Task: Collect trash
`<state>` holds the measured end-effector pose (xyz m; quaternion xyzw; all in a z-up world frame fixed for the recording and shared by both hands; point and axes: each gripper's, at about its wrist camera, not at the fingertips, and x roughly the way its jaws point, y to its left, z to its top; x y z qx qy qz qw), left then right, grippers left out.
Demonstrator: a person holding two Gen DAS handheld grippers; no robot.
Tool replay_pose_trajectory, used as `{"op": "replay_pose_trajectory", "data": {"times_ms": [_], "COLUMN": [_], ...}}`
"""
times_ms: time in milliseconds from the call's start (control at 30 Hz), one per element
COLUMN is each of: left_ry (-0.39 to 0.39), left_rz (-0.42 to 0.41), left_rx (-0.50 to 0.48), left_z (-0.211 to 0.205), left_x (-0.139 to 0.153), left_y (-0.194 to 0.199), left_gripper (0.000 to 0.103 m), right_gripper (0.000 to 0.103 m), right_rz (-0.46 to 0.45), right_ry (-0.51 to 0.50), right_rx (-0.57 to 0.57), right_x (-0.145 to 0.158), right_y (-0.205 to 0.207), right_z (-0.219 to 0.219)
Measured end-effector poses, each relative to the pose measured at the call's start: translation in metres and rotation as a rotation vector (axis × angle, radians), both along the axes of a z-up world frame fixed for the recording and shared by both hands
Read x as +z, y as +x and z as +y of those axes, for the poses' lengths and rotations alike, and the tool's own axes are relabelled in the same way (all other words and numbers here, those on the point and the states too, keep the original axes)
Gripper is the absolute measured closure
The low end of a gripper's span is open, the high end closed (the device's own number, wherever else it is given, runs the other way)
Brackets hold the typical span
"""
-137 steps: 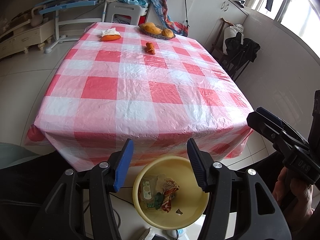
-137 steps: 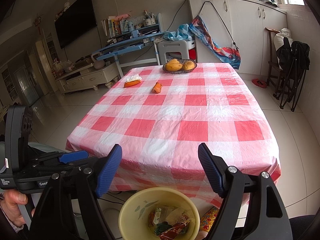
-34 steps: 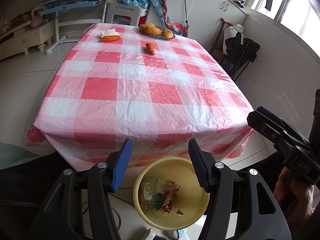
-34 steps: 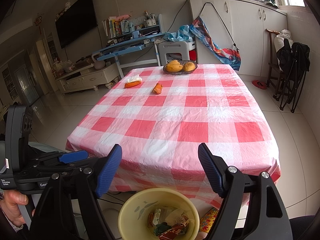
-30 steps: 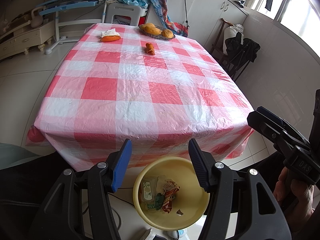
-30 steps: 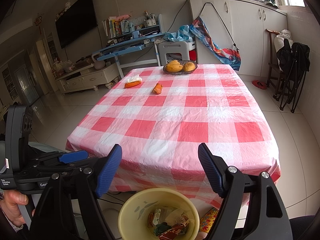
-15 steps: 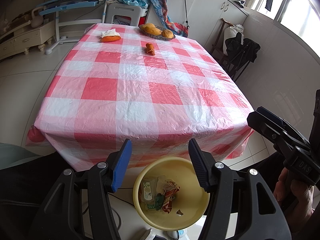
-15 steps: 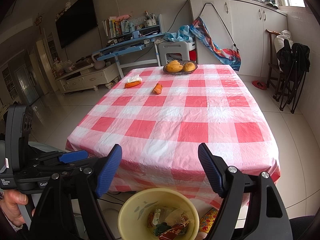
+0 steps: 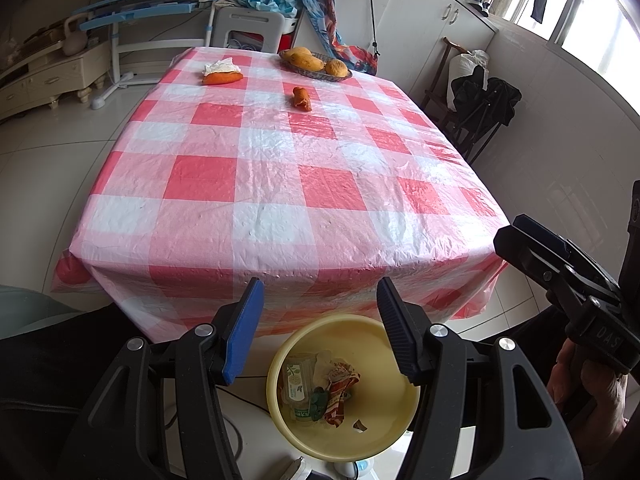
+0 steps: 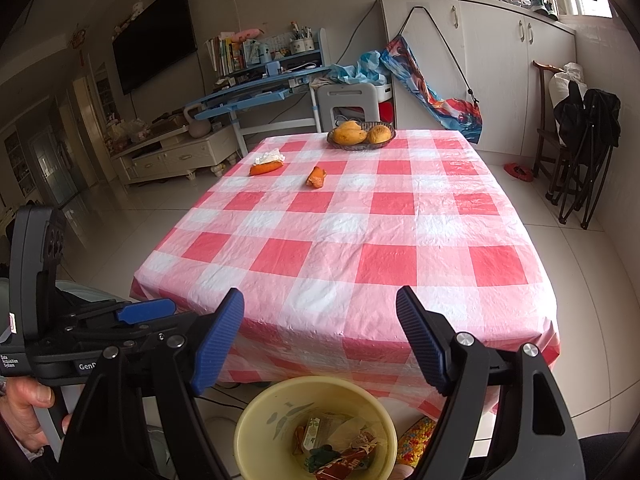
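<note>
Centrally, a table [image 9: 280, 184] covered w/ a red-and-white checked plastic cloth is seen on a pale tiled floor; a wall TV [image 10: 154, 36], blue desk [image 10: 256, 88] and white cabinets [image 10: 480, 60] are located behind. At the far end, a fruit basket [image 10: 361, 135], an orange wrapper w/ white tissue [image 9: 222, 73] and a small orange scrap [image 9: 302, 98] are placed well apart. Fine print on the wrappers cannot be read. Below the near table edge, a yellow bin [image 9: 372, 440] is positioned on the floor; a clear bottle w/ green label, crumpled red packets and bits are contained in it. Left gripper [image 9: 320, 320] and right gripper [image 10: 320, 340] are held above the bin, fingers spread wide, nothing gripped.
</note>
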<state>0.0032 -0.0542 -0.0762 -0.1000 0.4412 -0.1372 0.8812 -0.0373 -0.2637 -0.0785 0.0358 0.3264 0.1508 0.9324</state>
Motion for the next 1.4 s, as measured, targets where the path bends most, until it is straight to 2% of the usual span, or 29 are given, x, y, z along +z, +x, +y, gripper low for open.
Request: {"op": "replay_pose_trajectory", "data": {"times_ms": [1400], "left_ry": [-0.001], "left_rz": [0.001], "left_rx": [0.015], "left_z": [0.0054], "left_x": [0.0005], "left_y": [0.0045], "left_gripper": [0.047], "right_gripper": [0.028], "right_rz": [0.000], "right_ry": [-0.005], "right_rx": [0.000], "right_x": [0.0001], "right_y": [-0.0003], "right_z": [0.0026]}}
